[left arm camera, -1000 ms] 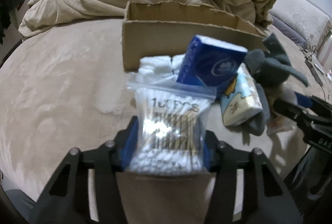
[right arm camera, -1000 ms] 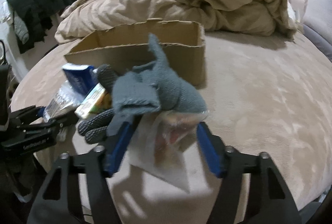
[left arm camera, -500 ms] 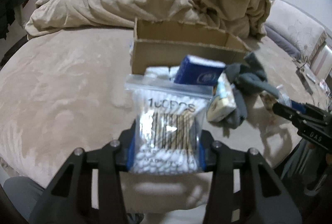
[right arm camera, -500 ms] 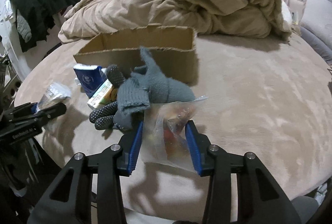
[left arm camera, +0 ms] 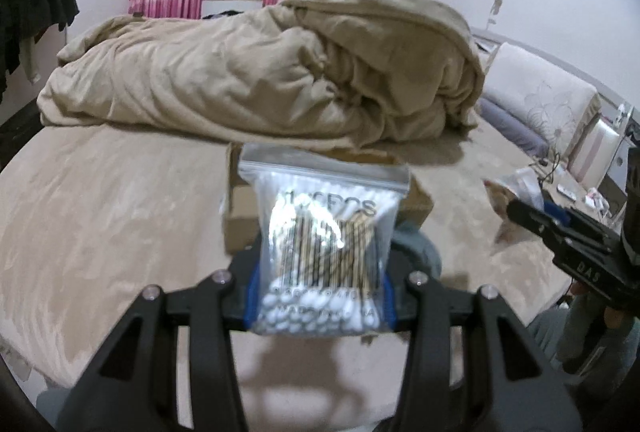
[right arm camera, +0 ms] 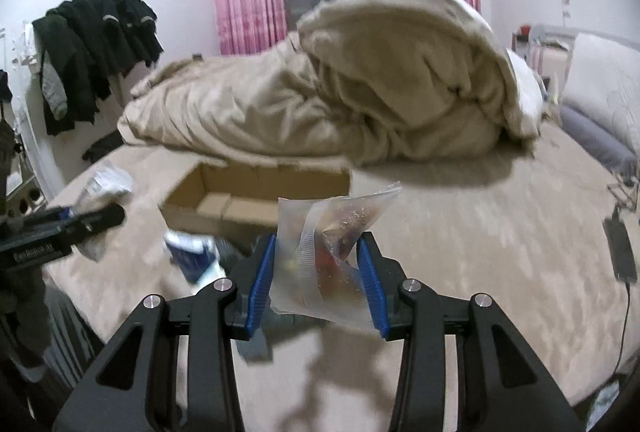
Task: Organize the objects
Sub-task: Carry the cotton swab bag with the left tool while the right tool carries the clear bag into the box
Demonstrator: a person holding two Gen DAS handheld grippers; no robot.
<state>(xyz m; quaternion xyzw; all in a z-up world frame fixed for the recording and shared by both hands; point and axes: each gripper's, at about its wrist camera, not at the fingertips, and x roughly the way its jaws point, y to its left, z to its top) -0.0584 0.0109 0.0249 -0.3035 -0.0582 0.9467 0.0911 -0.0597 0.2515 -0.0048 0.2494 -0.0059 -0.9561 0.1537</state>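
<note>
Left claw [left arm camera: 320, 296] clamps clear zip bag of cotton swabs [left arm camera: 324, 252], raised over open brown cardboard box [right arm camera: 256, 199] on beige bed [right arm camera: 460, 232]. Right claw [right arm camera: 320, 280] grips crumpled clear plastic pouch [right arm camera: 332, 252].

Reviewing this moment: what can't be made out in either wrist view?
- Cardboard box, left wrist view: inside mostly hidden by the cotton swab bag in the left hand-held gripper.
- Crumpled zip bag in the right hand-held gripper, right wrist view: contents blurred.
- Blue packet, right wrist view: motion-blurred, label unreadable.
</note>
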